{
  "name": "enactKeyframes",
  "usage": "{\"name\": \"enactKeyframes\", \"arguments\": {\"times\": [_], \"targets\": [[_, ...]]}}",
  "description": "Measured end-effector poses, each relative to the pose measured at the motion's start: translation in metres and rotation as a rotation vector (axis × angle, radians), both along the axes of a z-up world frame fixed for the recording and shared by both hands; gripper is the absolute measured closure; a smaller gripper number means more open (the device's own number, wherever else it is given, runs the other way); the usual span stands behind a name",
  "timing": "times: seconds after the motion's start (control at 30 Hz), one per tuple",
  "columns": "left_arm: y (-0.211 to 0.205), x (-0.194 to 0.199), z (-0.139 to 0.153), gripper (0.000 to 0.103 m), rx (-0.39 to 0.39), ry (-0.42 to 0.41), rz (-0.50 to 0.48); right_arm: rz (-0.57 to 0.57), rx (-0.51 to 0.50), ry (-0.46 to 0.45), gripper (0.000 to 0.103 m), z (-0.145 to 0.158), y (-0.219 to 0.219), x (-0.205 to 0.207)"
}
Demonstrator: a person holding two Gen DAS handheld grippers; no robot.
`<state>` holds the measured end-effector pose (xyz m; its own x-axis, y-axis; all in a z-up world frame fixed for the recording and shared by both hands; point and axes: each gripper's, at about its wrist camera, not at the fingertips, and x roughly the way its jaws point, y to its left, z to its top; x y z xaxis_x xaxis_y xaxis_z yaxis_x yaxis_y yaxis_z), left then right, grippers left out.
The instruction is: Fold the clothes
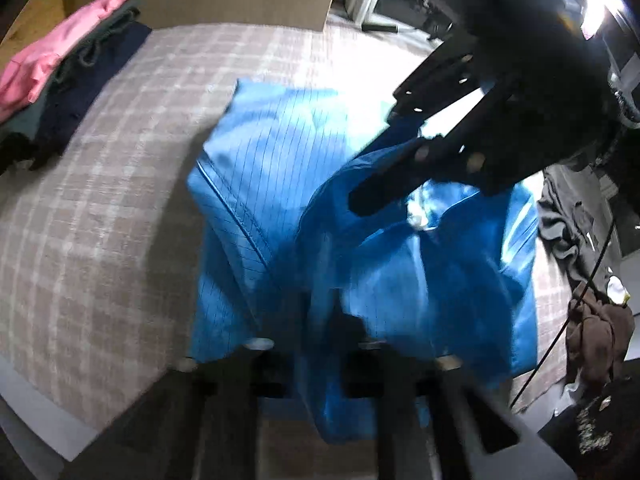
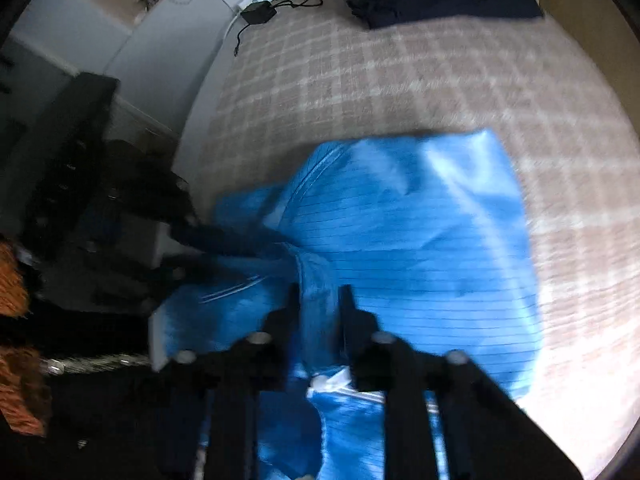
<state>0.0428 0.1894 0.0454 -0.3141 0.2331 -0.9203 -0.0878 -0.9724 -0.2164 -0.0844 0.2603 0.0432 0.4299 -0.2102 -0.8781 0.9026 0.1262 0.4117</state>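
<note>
On a bed-like surface covered with a beige-and-white checked cloth [image 1: 100, 208], a bright blue garment of thin pinstriped fabric [image 1: 256, 176] lies partly folded near the middle, its far part flat and its near part bunched and lifted. From the left wrist view, the left gripper [image 1: 316, 320] points steeply down with its two black fingers close together, pinching a raised fold of the blue cloth at the near edge. The right gripper [image 1: 376, 192] comes in from the upper right of that view, its dark fingers nearly together with blue fabric caught between them. The right wrist view bears this out: a ridge of the garment [image 2: 400, 248] stands up between the right gripper's [image 2: 318, 296] narrow black fingers, and the left gripper [image 2: 240, 248] reaches in from the left, closed on a gathered corner beside it.

Wide open checked cloth lies beyond and to the left of the garment in the left view. A stack of folded clothes [image 1: 60, 76], pink on top over dark green and navy, sits at the far left corner, well apart. A heap of dark and brown clothing [image 1: 580, 248] crowds the right edge, just beside the garment. A black adapter with cable [image 2: 260, 12] rests at the far edge of the surface in the right view.
</note>
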Motion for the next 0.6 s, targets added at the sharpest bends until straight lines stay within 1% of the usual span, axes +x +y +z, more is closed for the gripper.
{"name": "enactKeyframes", "arguments": {"times": [0.03, 0.1, 0.17, 0.23, 0.27, 0.3, 0.33, 0.37, 0.4, 0.47, 0.53, 0.6], "targets": [[-0.003, -0.001, 0.000, 0.099, 0.006, -0.004, -0.004, 0.002, 0.017, -0.027, 0.093, -0.002, 0.001, -0.003], [-0.008, 0.002, 0.004, 0.099, 0.046, -0.009, -0.023, 0.008, 0.050, -0.081, 0.096, -0.005, 0.004, -0.008], [-0.014, 0.008, 0.009, 0.099, 0.080, -0.006, -0.050, -0.039, 0.049, -0.156, 0.096, -0.003, 0.008, -0.025], [-0.019, 0.012, 0.013, 0.099, 0.102, -0.006, -0.074, -0.135, 0.067, -0.112, 0.087, -0.004, 0.010, -0.044], [-0.019, 0.012, 0.013, 0.096, 0.104, -0.012, -0.080, -0.161, 0.080, -0.082, 0.073, -0.005, 0.012, -0.048], [-0.020, 0.012, 0.015, 0.094, 0.092, -0.008, -0.080, -0.167, 0.064, -0.056, 0.068, -0.002, 0.016, -0.046], [-0.019, 0.011, 0.019, 0.094, 0.073, 0.002, -0.078, -0.173, 0.046, -0.031, 0.068, 0.001, 0.021, -0.043], [-0.018, 0.011, 0.025, 0.090, 0.059, 0.014, -0.080, -0.178, 0.028, -0.005, 0.068, 0.004, 0.026, -0.041], [-0.014, 0.011, 0.032, 0.088, 0.040, 0.036, -0.080, -0.185, 0.015, -0.001, 0.068, 0.005, 0.032, -0.038], [-0.006, 0.007, 0.043, 0.078, 0.013, 0.079, -0.105, -0.200, -0.009, 0.003, 0.068, 0.007, 0.045, -0.032], [0.006, 0.002, 0.049, 0.077, -0.011, 0.112, -0.161, -0.215, -0.035, 0.002, 0.068, 0.009, 0.057, -0.030], [0.016, -0.006, 0.043, 0.077, -0.043, 0.102, -0.215, -0.220, -0.042, -0.025, 0.068, 0.009, 0.060, -0.034]]}}
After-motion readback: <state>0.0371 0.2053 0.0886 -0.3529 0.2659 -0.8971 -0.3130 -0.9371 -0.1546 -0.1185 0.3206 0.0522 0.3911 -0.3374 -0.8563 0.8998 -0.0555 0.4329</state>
